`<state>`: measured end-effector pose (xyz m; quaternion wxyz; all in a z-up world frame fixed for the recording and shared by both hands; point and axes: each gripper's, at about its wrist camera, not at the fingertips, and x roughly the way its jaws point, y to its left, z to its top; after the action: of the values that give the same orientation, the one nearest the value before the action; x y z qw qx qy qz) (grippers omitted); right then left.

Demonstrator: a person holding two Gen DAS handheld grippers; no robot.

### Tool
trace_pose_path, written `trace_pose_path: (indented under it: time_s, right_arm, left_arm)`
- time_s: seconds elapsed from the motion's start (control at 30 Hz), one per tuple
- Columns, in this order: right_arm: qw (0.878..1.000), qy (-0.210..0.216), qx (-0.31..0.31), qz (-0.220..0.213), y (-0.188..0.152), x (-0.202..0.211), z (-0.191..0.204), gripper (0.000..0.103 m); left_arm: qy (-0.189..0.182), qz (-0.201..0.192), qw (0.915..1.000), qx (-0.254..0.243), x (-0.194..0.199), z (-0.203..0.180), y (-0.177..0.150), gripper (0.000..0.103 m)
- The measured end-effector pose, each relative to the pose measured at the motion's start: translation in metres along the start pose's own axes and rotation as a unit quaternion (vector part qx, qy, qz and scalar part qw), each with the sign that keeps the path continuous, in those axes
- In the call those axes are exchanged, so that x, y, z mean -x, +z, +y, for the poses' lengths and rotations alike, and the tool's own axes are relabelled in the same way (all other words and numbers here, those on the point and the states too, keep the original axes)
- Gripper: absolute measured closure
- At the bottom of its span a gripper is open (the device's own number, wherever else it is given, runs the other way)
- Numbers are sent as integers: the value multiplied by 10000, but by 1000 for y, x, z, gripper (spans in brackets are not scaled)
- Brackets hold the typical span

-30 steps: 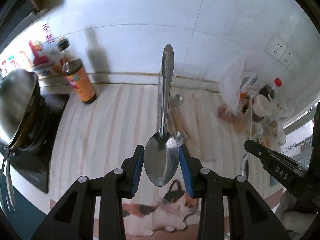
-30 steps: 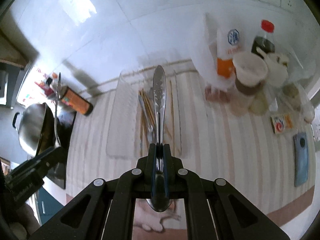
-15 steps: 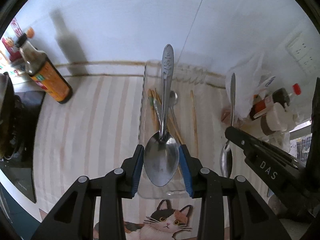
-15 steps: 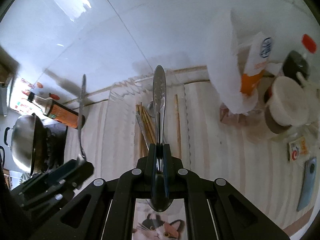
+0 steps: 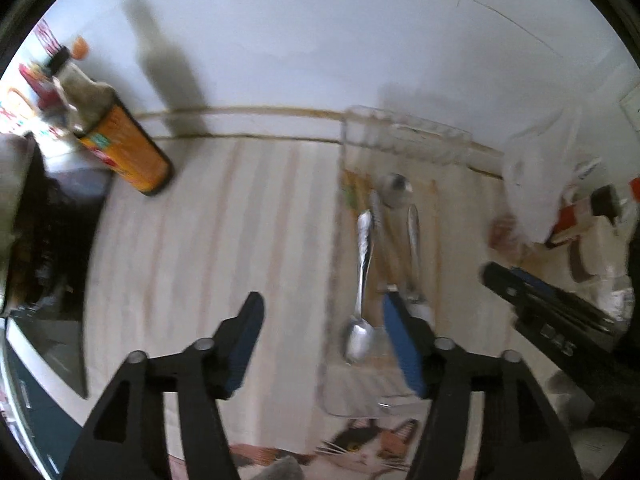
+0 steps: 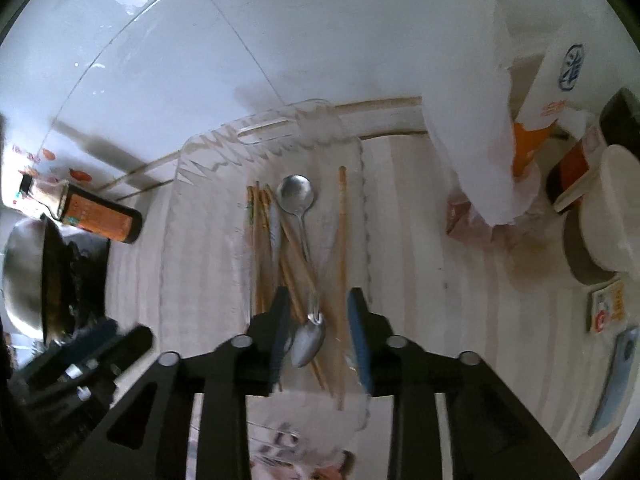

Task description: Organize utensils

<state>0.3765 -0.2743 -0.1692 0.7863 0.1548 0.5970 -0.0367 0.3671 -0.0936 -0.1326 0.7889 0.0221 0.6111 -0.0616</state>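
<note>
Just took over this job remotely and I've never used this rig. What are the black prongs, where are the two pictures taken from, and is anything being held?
No robot arm here: a person holds a two-finger gripper in each hand, with a fisheye camera on each looking along its fingers. The black prongs with blue pads are those fingers.

In the left wrist view, the left gripper is open and empty; a spoon lies in the clear tray just ahead.

In the right wrist view, the right gripper is also open, above the same tray, which holds chopsticks and spoons. A sauce bottle stands to the left.
</note>
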Motion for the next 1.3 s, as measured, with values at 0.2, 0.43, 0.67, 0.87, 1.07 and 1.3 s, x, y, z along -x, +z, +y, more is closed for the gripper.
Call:
trace_pose_path:
  time_s: [0.2,0.43,0.67,0.87,1.07,1.3]
  right_arm:
    - [9965,-703,323,-304,-28,17,0,32]
    - [9881,-1333,564,-520,-62,29,0,2]
    - [9843,-1434,649,-797,-77,48,-3,0]
    - [9816,-1419,636,-1109,-96,82,0,0]
    - [9762,-1398,572,-1558,-129,135,12,0]
    - [9677,-1373,439,-2068,-188,203,34,0]
  left_arm:
    - [625,-461,9969,-95,4,10,-14,10]
    - [762,-496,9959,-51,2,14,-32,0]
    - [834,-654,9942,173,18,12,-49,0]
    - [758,-869,9930,247,50,13,-72,0]
    - [625,-1242,9902,157,101,17,-103,0]
    - [462,-1739,9837,65,165,33,-149,0]
